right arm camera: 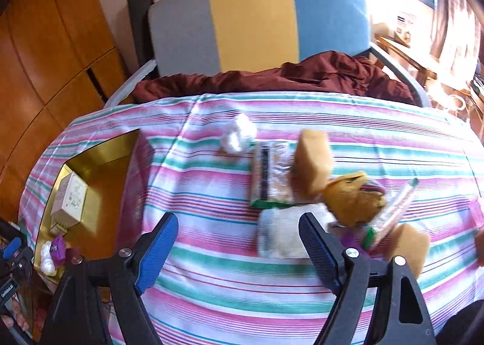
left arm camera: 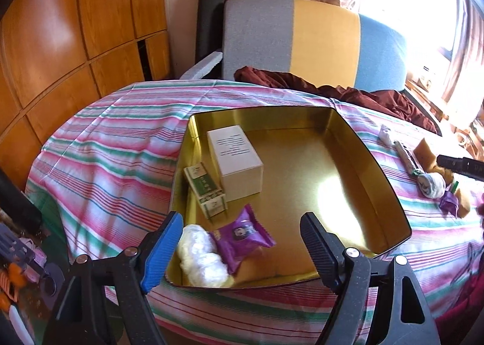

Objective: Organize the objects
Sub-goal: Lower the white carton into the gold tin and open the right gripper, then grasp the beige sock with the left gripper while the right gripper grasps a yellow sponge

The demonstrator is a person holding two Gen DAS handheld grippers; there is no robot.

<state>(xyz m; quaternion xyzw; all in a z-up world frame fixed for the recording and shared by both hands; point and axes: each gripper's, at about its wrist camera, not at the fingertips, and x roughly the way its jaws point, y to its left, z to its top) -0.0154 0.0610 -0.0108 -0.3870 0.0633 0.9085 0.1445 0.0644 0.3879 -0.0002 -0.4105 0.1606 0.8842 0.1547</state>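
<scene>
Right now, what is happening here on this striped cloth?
A person is sorting small things into a gold tin with a pair of tongs in each hand. The tin already holds a white box, a green box, a purple packet and a white wad. The left tongs hang open and empty over them. The right tongs, also open and empty, point toward the pile not yet sorted, where a plush toy lies beside a rolled white cloth.

Two handheld grippers, same build: left gripper (left arm camera: 242, 243) and right gripper (right arm camera: 237, 243) each w/ black plastic arms, silver pivot screws, one ribbed blue pad (left arm camera: 163, 254) and one ribbed dark pad (left arm camera: 317, 249); triangular cut-outs in frames.
</scene>
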